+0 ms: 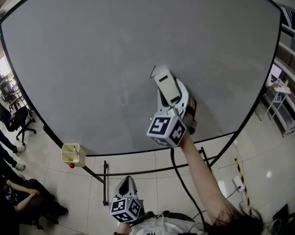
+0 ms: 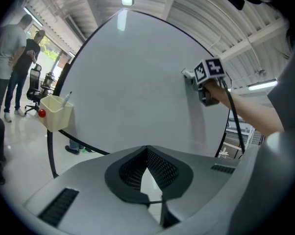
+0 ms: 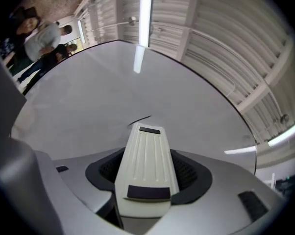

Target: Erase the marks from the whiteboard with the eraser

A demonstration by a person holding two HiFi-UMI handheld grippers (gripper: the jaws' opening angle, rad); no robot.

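A large whiteboard [image 1: 113, 58] fills the head view, and a short black mark [image 1: 153, 72] remains near its middle. My right gripper [image 1: 171, 96] is shut on a white eraser [image 1: 166, 84] that presses on the board just below that mark. In the right gripper view the eraser [image 3: 146, 155] sits between the jaws of the right gripper [image 3: 148, 175], with the mark [image 3: 139, 121] just past its tip. My left gripper [image 1: 127, 185] hangs low, away from the board; in its own view the left gripper [image 2: 147, 153] is shut and empty. The left gripper view also shows the right gripper [image 2: 194, 77] against the whiteboard [image 2: 137, 82].
A cream holder box [image 1: 73, 153] with a marker and a red ball hangs on the board's lower left frame. The board's black stand [image 1: 105, 180] is below. People [image 1: 10, 195] and an office chair [image 1: 17, 119] are at the left, and shelves [image 1: 284, 106] at the right.
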